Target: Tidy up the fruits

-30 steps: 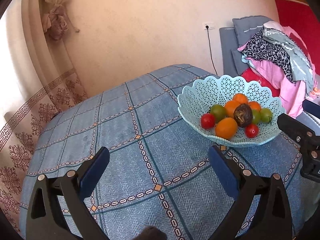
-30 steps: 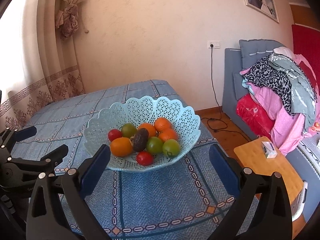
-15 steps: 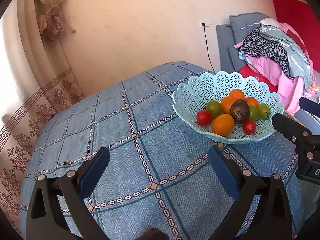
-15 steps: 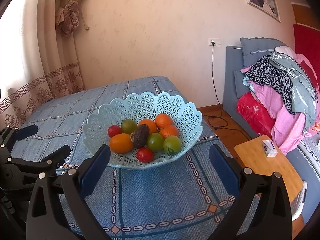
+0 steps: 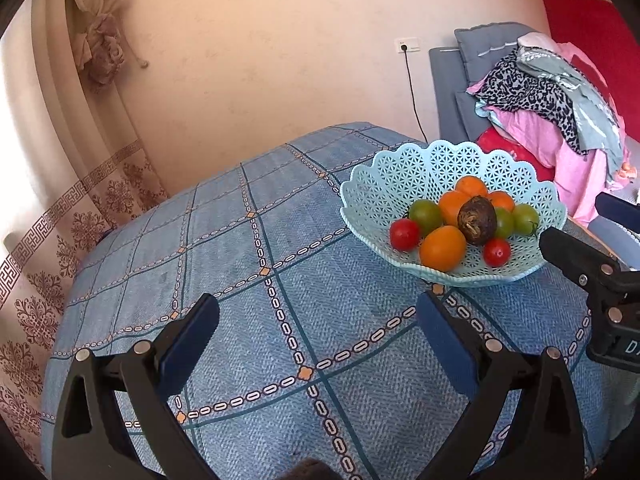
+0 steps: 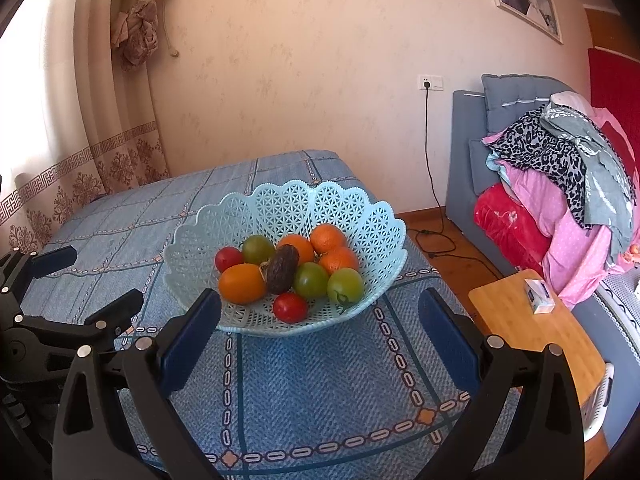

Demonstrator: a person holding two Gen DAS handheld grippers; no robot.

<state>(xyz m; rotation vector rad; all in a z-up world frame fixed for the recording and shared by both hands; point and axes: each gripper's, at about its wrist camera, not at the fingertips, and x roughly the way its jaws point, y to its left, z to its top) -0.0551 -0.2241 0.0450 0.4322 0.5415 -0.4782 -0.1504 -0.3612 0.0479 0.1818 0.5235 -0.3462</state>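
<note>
A pale blue lattice basket stands on the blue checked tablecloth; it also shows in the left wrist view. It holds oranges, green fruits, red tomatoes and a dark brown fruit. My right gripper is open and empty, just short of the basket's near rim. My left gripper is open and empty over bare cloth, left of the basket. The right gripper's fingers show at the right edge of the left wrist view.
A small wooden side table with a little box stands right of the table. A grey sofa piled with clothes is beyond it. A curtain hangs at the left, and a wall is behind.
Both grippers have shifted slightly; the basket sits a little lower and nearer in the right wrist view. Both stay open and empty.
</note>
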